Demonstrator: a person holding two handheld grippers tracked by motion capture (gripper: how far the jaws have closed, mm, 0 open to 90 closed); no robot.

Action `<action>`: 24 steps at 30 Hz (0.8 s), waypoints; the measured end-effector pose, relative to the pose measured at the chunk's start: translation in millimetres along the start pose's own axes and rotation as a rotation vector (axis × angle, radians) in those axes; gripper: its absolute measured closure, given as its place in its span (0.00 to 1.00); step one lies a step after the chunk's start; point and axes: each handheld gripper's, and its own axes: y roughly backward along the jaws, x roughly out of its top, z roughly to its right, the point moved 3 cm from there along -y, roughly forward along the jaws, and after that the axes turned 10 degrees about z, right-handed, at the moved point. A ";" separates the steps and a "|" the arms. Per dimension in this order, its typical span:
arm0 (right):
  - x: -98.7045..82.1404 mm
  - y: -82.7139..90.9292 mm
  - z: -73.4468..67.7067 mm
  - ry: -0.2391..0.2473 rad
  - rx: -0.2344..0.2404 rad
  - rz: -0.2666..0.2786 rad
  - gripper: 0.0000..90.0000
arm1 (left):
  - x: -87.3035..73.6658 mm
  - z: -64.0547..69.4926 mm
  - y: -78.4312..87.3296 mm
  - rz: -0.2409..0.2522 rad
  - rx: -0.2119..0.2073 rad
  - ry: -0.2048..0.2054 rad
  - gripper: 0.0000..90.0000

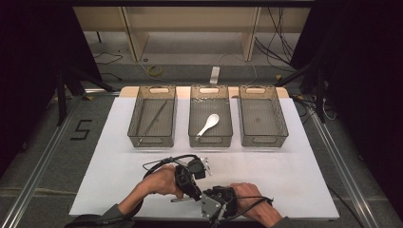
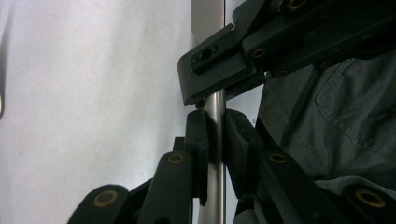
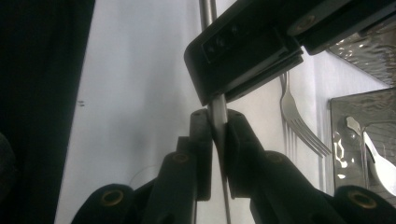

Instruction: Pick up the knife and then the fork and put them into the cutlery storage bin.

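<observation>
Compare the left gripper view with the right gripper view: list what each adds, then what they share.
Left gripper view adds a grey shirt at the right. Right gripper view adds a fork and a basket holding a white spoon. Shared: the white table surface, and a metal handle clamped by both the left hand-held gripper and the right hand-held gripper.

Three bins stand in a row at the back of the worktop (image 1: 119, 171): the left bin (image 1: 152, 115) holds what may be chopsticks (image 1: 153, 121), the middle bin (image 1: 210, 115) a spoon (image 1: 208, 124), with the right bin (image 1: 263, 115) beside it. Both claws meet near the front edge.
</observation>
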 end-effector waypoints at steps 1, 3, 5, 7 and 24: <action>-0.4 0.7 -0.6 -0.013 0.001 -0.004 0.93 | 0.2 0.1 0.4 0.005 0.002 0.006 0.87; -0.8 1.9 1.7 -0.033 -0.008 0.015 0.93 | 0.8 -1.1 2.0 0.015 0.008 0.007 0.83; -1.0 2.8 2.1 -0.049 -0.014 0.009 0.93 | 1.7 -2.7 4.5 0.038 0.025 0.020 0.81; -4.3 2.8 2.8 -0.051 -0.024 -0.020 0.93 | 3.0 -4.6 9.0 0.063 0.043 0.024 0.74; -37.5 19.7 34.3 -0.291 -0.134 -0.023 0.93 | -2.7 -26.1 58.8 0.369 0.266 0.097 0.34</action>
